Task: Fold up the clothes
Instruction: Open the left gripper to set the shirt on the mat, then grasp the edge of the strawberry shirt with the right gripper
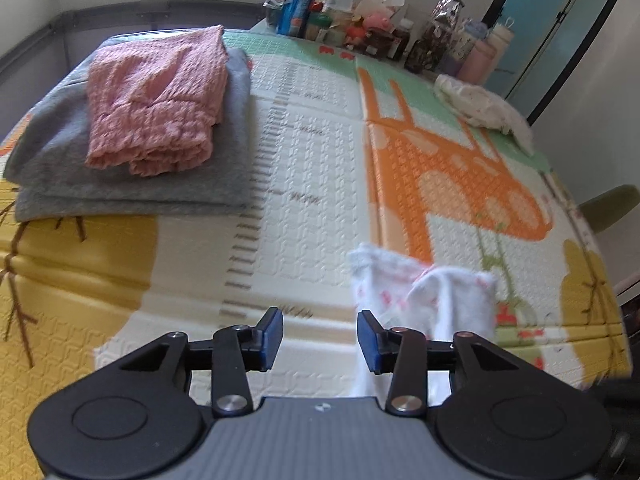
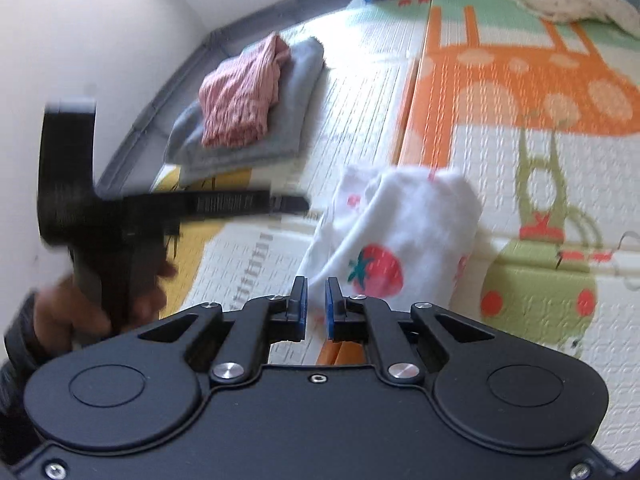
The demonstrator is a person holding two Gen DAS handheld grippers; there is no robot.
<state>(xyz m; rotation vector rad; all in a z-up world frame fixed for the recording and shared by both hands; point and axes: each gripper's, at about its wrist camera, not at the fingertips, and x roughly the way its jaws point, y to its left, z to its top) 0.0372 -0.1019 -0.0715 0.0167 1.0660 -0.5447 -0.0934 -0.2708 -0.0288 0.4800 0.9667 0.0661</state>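
A small white garment with a strawberry print [image 1: 424,292] [image 2: 400,220] lies bunched on the patterned play mat [image 1: 312,160] [image 2: 500,152]. My left gripper [image 1: 319,316] is open just left of it, with only bare mat between its blue pads. My right gripper [image 2: 316,282] is narrowly open over the garment's near edge, and nothing is clamped in the slim gap. At the back left, a folded pink garment [image 1: 156,100] [image 2: 240,96] rests on a folded grey one [image 1: 132,184] [image 2: 288,120]. In the right wrist view a hand [image 2: 60,312] holds the blurred left gripper [image 2: 296,202].
A crumpled cream cloth [image 1: 484,106] [image 2: 572,0] lies at the far right of the mat. Boxes, bottles and toys [image 1: 360,28] crowd the back edge. A grey rail [image 1: 120,8] borders the mat on the left, and a blue-panelled door [image 1: 532,32] stands at the far right.
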